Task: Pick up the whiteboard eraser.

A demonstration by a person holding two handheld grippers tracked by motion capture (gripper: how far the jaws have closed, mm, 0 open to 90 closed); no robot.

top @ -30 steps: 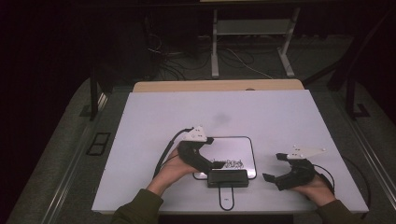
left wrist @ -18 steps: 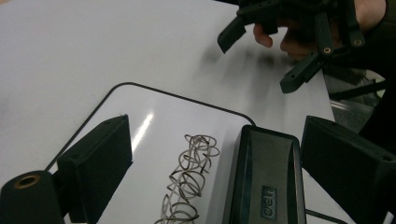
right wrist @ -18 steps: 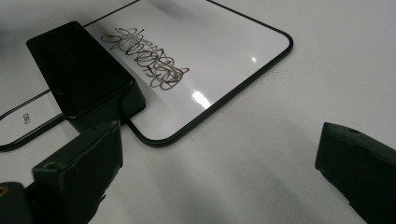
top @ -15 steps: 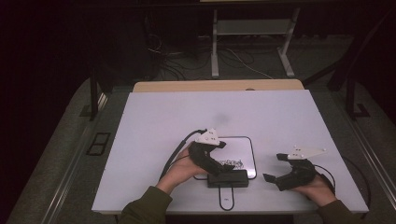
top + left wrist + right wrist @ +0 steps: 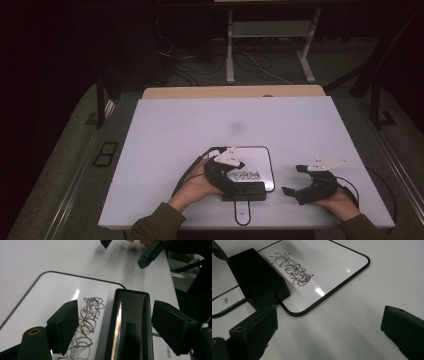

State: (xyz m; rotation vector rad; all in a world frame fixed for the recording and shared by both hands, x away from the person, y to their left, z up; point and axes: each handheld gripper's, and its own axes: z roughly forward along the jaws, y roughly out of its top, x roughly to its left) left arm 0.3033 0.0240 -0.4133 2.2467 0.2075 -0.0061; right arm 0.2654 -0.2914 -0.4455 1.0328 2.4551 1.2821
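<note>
A white table (image 5: 175, 130) is seen in a dark room, with cables and a metal stand (image 5: 270, 45) on the floor behind it. The left gripper (image 5: 112, 325) is held low over the small whiteboard (image 5: 262, 155), its jaws having just been closing around the black eraser (image 5: 130, 325), which lies on the board's near edge beside a scribble (image 5: 290, 268); contact cannot be told. The right gripper (image 5: 329, 330) is rested apart, jaws released.

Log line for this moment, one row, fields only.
left gripper: jaws just closing around black eraser, pads not yet touching | right gripper: open, idle on table | scribble unwiped on whiteboard
</note>
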